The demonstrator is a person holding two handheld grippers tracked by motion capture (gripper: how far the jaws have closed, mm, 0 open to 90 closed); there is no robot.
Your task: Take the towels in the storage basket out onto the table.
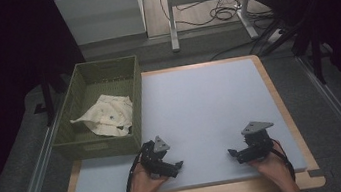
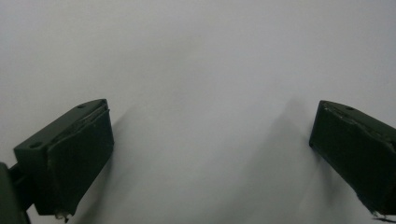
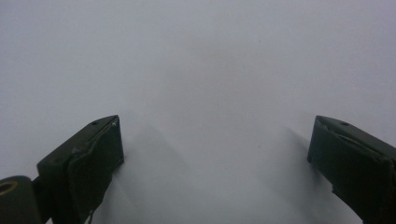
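My left gripper (image 1: 163,161) and right gripper (image 1: 247,152) rest wide open and empty at the table's (image 1: 200,107) near edge, while the cream cloth (image 1: 106,115) lies crumpled in the green basket (image 1: 80,141) at the far-left corner, where a careless reach could catch the rim.

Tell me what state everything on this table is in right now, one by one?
Left gripper: open, nothing between its jaws, low over the mat.
Right gripper: open, nothing between its jaws, low over the mat.
Cloth: crumpled, lying inside the basket.
Basket: upright at the table's left edge, holding the cloth.
Mat: flat on the table, bare.
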